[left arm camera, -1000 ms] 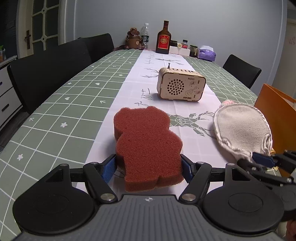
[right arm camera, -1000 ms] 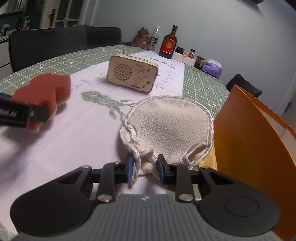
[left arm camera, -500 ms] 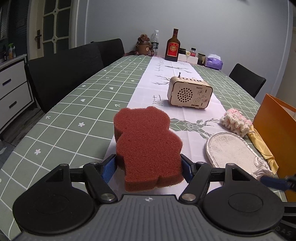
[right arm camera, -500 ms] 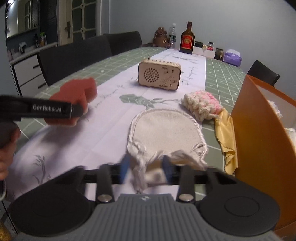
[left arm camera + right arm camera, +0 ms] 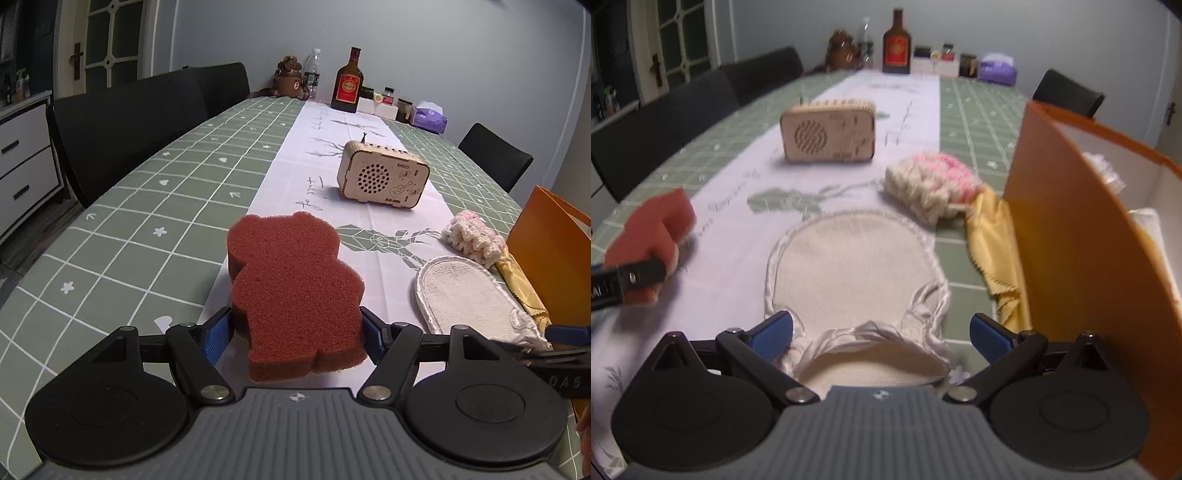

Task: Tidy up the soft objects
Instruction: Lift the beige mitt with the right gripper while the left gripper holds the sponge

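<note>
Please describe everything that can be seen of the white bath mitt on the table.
The white bath mitt is a rounded, flat pouch of off-white towelling with a shiny gathered trim. It lies flat on the white table runner, its open cuff toward the right gripper, whose blue fingers stand apart on either side, not gripping it. A yellow cloth lies beside it.

bare cloth [image 5: 159, 206] lay open on the left. on the right the orange box [image 5: 1071, 229] walled the way; mitt [image 5: 853, 269], yellow cloth [image 5: 993, 243] and puff [image 5: 931, 184] crowded beside it, radio [image 5: 827, 133] farther off.
</note>
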`<move>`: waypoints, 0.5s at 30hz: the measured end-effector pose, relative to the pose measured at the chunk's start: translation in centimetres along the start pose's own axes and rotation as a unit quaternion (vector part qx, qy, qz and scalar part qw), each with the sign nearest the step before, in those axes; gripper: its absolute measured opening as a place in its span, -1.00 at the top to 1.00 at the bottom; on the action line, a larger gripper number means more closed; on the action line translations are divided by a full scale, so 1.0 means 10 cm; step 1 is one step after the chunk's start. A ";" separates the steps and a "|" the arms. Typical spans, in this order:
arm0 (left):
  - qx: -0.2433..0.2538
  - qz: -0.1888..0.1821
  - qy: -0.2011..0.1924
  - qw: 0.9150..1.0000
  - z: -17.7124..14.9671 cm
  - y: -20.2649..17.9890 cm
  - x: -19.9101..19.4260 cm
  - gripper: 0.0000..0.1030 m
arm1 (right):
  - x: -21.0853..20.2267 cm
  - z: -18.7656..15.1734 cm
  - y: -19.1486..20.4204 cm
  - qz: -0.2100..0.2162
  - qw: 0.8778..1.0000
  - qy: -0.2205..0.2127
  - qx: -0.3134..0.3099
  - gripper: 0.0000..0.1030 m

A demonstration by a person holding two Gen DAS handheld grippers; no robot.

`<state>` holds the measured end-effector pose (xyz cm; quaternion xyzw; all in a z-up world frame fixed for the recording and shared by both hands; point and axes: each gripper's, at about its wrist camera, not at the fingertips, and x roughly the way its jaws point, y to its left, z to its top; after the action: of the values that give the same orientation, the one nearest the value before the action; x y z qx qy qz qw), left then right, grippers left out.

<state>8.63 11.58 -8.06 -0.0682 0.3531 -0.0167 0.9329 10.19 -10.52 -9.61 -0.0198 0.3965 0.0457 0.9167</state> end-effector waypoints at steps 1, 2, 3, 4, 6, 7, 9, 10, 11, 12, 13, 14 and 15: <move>-0.002 -0.001 0.005 1.000 0.00 0.01 0.03 -0.58 | 0.05 -0.01 0.01 0.003 1.000 0.006 -0.001 -0.94; -0.004 -0.001 0.009 1.000 -0.01 0.02 0.05 -0.58 | 0.08 -0.01 0.01 0.007 1.000 0.010 0.003 -0.94; -0.005 -0.001 0.011 1.000 -0.01 0.03 0.07 -0.58 | 0.11 -0.02 0.02 0.015 1.000 0.017 0.006 -0.95; -0.006 -0.001 0.013 1.000 -0.02 0.03 0.09 -0.58 | 0.13 -0.01 0.03 0.023 0.999 0.024 0.007 -0.95; -0.006 -0.002 0.017 1.000 -0.03 0.04 0.11 -0.58 | 0.12 -0.01 0.08 0.020 1.000 0.018 -0.002 -0.95; -0.007 -0.002 0.018 1.000 -0.03 0.05 0.12 -0.59 | 0.11 0.00 0.11 0.021 1.000 0.016 -0.009 -0.95; -0.007 -0.002 0.019 1.000 -0.04 0.05 0.14 -0.59 | 0.13 -0.01 0.18 0.022 0.999 0.016 -0.027 -0.95; -0.007 -0.002 0.019 1.000 -0.04 0.05 0.14 -0.59 | 0.13 -0.02 0.22 0.020 0.999 0.011 -0.039 -0.95; -0.007 -0.002 0.020 1.000 -0.04 0.05 0.14 -0.59 | 0.12 -0.03 0.25 0.020 0.999 0.000 -0.050 -0.95; -0.005 -0.002 0.020 1.000 -0.04 0.05 0.15 -0.59 | 0.11 -0.05 0.28 0.022 0.998 -0.008 -0.062 -0.95; -0.004 -0.001 0.020 1.000 -0.04 0.05 0.15 -0.59 | 0.10 -0.06 0.30 0.027 0.997 -0.014 -0.071 -0.95; -0.002 -0.001 0.020 1.000 -0.04 0.04 0.15 -0.59 | 0.10 -0.07 0.31 0.032 0.996 -0.020 -0.078 -0.95; -0.001 0.000 0.020 1.000 -0.04 0.04 0.15 -0.59 | 0.09 -0.08 0.31 0.036 0.996 -0.026 -0.084 -0.95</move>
<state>9.47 11.83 -9.38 -0.0692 0.3716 -0.0180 0.9256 9.91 -7.39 -10.87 -0.0809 0.3674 0.1121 0.9197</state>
